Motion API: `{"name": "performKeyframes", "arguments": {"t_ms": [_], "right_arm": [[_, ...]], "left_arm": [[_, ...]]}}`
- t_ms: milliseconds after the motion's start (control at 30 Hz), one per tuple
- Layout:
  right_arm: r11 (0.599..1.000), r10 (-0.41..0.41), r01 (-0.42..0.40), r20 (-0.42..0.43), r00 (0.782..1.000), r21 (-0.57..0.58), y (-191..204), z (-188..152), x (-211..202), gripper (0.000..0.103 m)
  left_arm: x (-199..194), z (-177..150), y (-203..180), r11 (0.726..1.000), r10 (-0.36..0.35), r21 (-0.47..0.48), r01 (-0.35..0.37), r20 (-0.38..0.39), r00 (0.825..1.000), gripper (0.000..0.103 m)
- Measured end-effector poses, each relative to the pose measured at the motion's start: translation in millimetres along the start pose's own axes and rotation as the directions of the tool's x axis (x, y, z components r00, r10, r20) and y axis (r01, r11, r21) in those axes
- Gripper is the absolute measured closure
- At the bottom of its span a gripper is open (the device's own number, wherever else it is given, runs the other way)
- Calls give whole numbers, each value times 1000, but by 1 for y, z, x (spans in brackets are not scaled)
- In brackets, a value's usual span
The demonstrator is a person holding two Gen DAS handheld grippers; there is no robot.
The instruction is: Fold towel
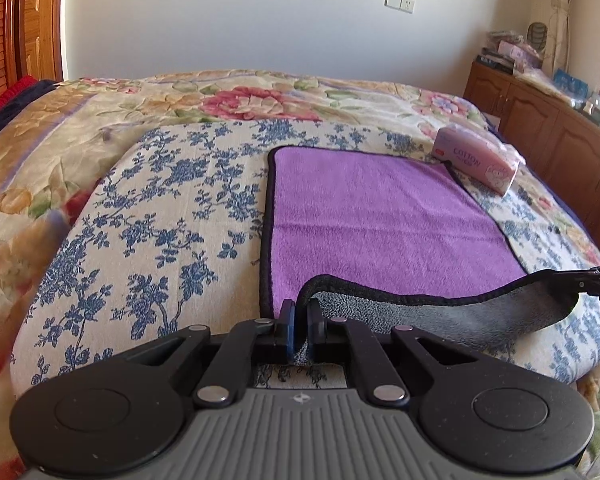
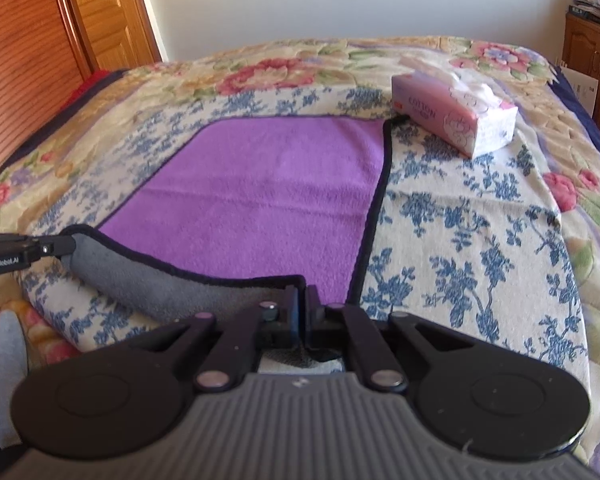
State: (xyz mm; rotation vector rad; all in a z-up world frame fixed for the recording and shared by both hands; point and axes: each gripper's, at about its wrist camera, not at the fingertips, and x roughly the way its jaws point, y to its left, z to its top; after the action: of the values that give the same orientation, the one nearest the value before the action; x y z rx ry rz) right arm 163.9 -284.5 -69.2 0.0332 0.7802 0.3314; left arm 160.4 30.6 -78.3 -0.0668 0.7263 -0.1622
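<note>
A purple towel with a black hem and grey underside lies on a blue-flowered cloth on the bed; it also shows in the right wrist view. My left gripper is shut on the towel's near left corner. My right gripper is shut on the near right corner. Both corners are lifted, and the near edge curls up between them, showing the grey side. The right gripper shows at the right edge of the left wrist view, and the left gripper at the left edge of the right wrist view.
A pink tissue pack lies just past the towel's far right corner, also in the right wrist view. A wooden cabinet with clutter stands right of the bed. A wooden door is at the far left.
</note>
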Motion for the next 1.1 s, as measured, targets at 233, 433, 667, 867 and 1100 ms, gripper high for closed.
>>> {"name": "performKeyframes", "arguments": {"t_ms": [233, 433, 667, 867, 1100], "right_arm": [[1000, 12, -12, 56, 998, 8, -2, 7, -8, 99], [1000, 15, -17, 89, 996, 12, -5, 14, -10, 99], [1000, 16, -17, 111, 994, 2, -9, 22, -6, 99], [1000, 21, -20, 123, 992, -6, -11, 27, -2, 99], [999, 31, -28, 145, 989, -21, -10, 33, -3, 99]], "left_arm": [[-3, 7, 1, 1000, -14, -15, 14, 32, 999, 97], [-2, 14, 3, 999, -22, -27, 24, 53, 998, 97], [4, 24, 5, 999, -29, -34, 31, 70, 997, 97], [10, 32, 4, 999, -29, -27, 31, 74, 997, 97], [15, 39, 5, 999, -34, -26, 36, 80, 996, 97]]}}
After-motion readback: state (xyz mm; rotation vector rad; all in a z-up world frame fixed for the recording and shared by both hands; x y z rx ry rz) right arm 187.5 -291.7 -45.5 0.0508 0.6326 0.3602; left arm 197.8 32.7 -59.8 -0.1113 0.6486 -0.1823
